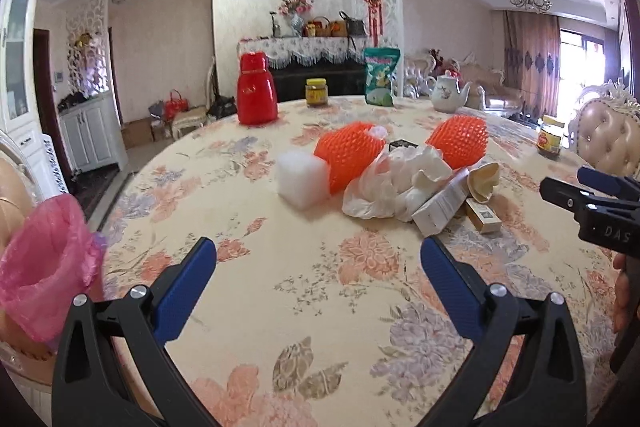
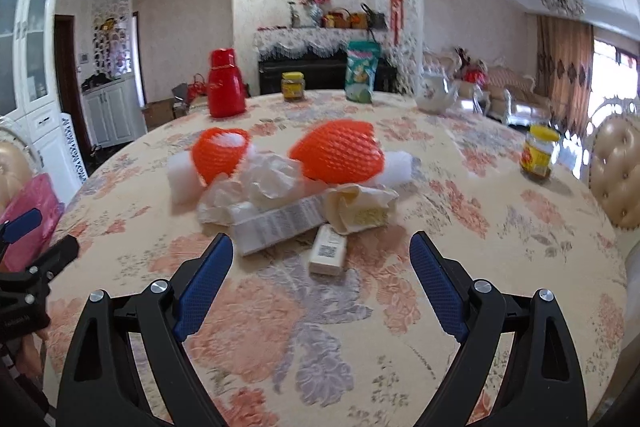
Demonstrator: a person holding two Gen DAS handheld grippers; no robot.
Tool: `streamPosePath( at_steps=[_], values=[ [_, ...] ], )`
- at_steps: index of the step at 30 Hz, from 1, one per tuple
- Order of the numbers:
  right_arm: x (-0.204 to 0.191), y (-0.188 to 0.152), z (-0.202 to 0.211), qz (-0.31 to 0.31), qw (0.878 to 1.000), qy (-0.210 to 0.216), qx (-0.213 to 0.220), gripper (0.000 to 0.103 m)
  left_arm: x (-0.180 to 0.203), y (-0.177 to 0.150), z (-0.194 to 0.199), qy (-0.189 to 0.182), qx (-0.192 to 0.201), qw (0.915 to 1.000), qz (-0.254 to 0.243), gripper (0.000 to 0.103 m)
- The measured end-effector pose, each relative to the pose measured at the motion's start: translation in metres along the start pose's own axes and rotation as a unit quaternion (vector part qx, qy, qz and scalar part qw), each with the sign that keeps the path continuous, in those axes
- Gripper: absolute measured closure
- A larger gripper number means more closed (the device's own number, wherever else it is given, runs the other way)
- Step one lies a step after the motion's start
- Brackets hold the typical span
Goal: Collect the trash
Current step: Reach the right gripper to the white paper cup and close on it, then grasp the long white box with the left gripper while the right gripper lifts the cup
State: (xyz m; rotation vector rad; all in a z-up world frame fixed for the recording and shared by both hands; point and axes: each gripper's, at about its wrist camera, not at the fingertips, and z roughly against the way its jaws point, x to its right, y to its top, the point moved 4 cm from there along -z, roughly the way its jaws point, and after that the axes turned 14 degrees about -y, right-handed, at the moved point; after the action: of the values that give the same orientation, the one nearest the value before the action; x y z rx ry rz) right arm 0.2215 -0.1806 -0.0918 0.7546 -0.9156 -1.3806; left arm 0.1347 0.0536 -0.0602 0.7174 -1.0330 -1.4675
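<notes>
We have the trash heaped near the middle of the bench (image 2: 500,227): two orange foam nets (image 2: 340,153), a white foam block (image 1: 302,179), crumpled white plastic (image 2: 264,183), a long white carton (image 2: 276,227) and a small flat box (image 2: 329,251) at the near edge of the pile. All of it looks light to us; the nets and plastic are soft and will crush, so a pinch on any fold should do, while the cartons are stiffer and are best taken across their narrow sides. The pink bag-lined bin (image 1: 48,267) stands off the bench's left edge (its mouth open). Our right gripper (image 2: 322,281) hovers low, level, with its fingers spread wide and empty, pointed at the small box. Our left gripper (image 1: 318,273) is likewise wide open, empty, farther from the pile.
</notes>
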Motion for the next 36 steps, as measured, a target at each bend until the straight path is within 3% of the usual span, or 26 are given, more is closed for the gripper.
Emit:
streamPosePath(
  at_steps=[11,21,26,29,31,34,36],
  values=[
    [0.02,0.021,-0.078,-0.043,0.997,-0.005,-0.056,0.018,-0.021,0.015,-0.067,0.013,-0.068,0.9976,0.002,0.004],
    [0.003,0.031,-0.145,-0.056,0.993,0.0,-0.107,0.018,-0.022,0.019,-0.11,-0.036,-0.107,0.9928,0.04,0.004],
    [0.006,0.023,-0.166,-0.064,0.99,0.001,-0.13,0.019,-0.004,0.015,-0.128,-0.058,-0.128,0.9898,0.024,0.005],
    [0.01,0.017,-0.17,-0.068,0.988,0.01,-0.136,0.043,0.011,0.012,-0.14,-0.071,-0.141,0.9874,0.006,0.005],
    [0.016,0.015,-0.171,-0.072,0.987,0.007,-0.143,0.067,0.022,0.012,-0.151,-0.081,-0.151,0.9852,-0.006,0.005],
    [0.03,0.01,-0.167,-0.077,0.986,0.004,-0.146,0.077,0.037,0.014,-0.161,-0.097,-0.154,0.9832,-0.009,0.005],
    [0.041,0.007,-0.164,-0.084,0.985,0.006,-0.148,0.078,0.047,0.015,-0.167,-0.11,-0.157,0.9814,-0.011,0.01]
  ],
)
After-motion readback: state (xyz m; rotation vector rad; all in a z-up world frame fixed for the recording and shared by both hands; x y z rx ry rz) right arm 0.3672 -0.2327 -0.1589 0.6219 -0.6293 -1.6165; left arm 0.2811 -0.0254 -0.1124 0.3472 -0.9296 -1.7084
